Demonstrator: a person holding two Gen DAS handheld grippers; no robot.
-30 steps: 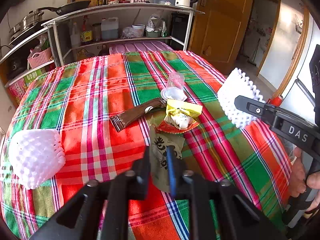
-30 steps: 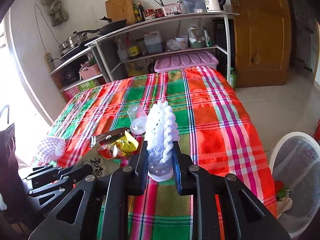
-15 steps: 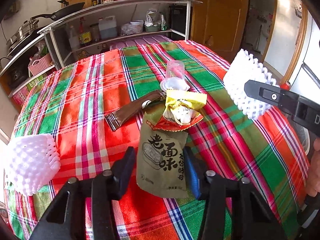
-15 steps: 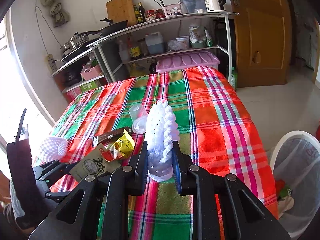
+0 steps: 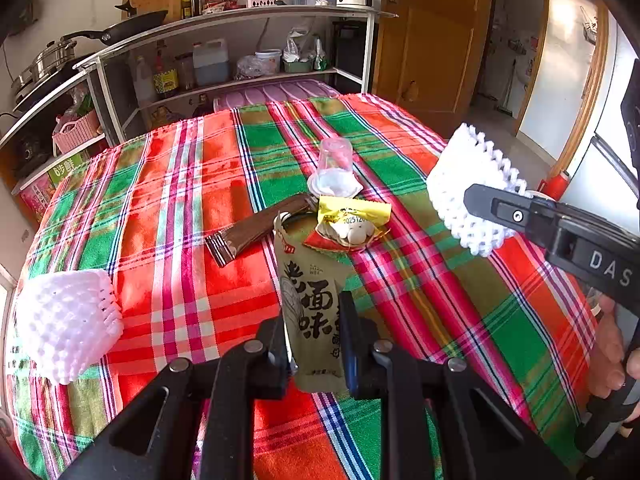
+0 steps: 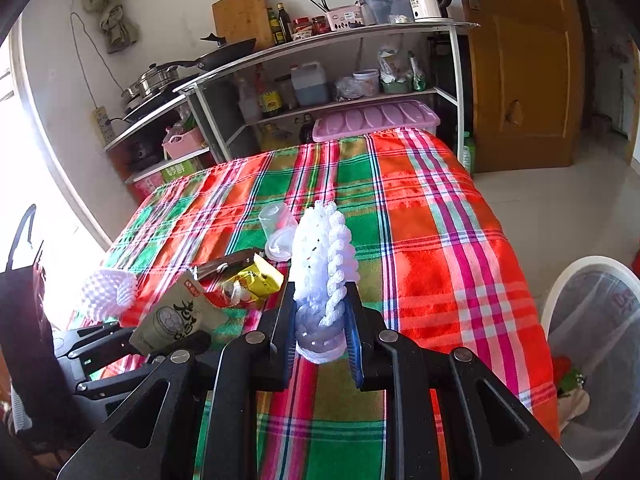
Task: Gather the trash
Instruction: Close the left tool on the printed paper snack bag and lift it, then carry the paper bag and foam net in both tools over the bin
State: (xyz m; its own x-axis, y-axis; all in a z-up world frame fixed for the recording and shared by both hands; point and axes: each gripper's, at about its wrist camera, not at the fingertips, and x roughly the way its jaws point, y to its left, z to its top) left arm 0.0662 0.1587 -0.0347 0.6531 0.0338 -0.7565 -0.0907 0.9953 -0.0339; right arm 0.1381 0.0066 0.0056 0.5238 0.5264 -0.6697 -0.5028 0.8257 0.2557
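Left wrist view: your left gripper [image 5: 314,344] is closing on the olive snack pouch [image 5: 316,300] — right gripper [image 6: 320,320] clenches foam netting [image 6: 324,256]; lift, then bin [image 6: 592,320] both.

Your olive-green snack packet [image 5: 310,304] with bold black characters stands lifted off the plaid cloth, its lower end pinched and its torn top tilted away from you. Behind it lie a brown wrapper [image 5: 256,230], flat and slanting, a yellow wrapper [image 5: 354,216] crumpled on a red one, and a clear plastic cup [image 5: 335,158] on its side beside its white lid. One white foam fruit net [image 6: 322,264] is squeezed upright; another [image 5: 68,322] rests near the cloth's left edge.
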